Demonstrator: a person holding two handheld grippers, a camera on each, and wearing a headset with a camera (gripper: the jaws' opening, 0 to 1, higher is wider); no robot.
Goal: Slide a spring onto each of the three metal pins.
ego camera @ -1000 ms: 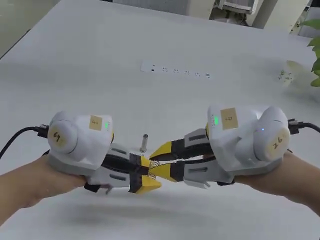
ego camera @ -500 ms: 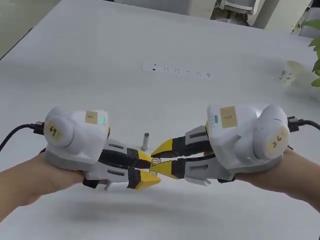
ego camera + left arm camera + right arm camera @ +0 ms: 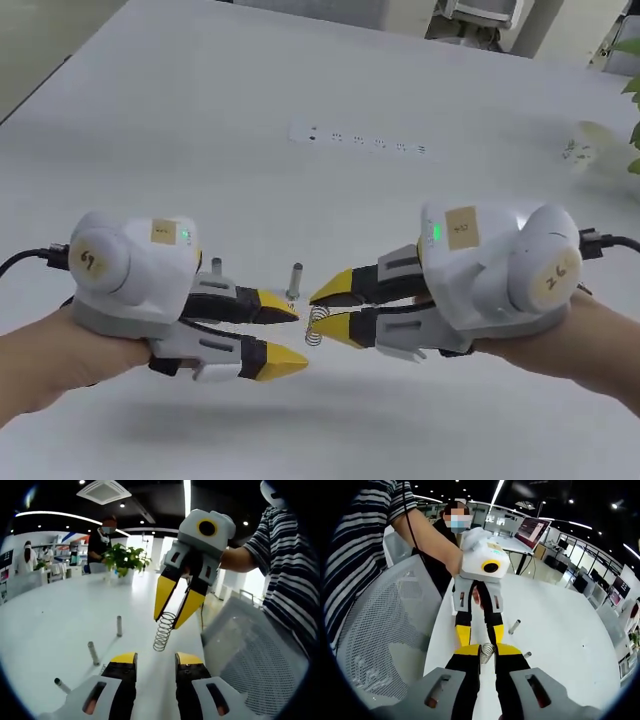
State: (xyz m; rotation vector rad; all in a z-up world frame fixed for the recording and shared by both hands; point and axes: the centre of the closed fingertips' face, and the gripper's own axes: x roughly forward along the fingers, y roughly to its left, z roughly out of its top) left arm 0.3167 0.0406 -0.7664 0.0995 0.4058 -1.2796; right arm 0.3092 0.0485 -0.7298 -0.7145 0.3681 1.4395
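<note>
**Head view:** the left gripper (image 3: 298, 340), jaws parted and empty, faces the right gripper (image 3: 322, 312), which pinches a spring (image 3: 316, 328) just above the workbench (image 3: 200, 120).

**Left gripper view:** the spring (image 3: 164, 631) hangs from the opposing yellow jaws, and three pins (image 3: 119, 626) stand upright nearby.

**Right gripper view:** its own jaws clamp the spring (image 3: 487, 650).

The right gripper (image 3: 318, 314) is pinching the spring (image 3: 316, 328) above the table (image 3: 200, 120), and the left gripper (image 3: 298, 340) is facing it from the left, apart. A pin (image 3: 297, 280) is standing just behind the spring, a second pin (image 3: 216, 268) is standing behind the left gripper, and a power strip (image 3: 360, 140) is lying farther back.
</note>
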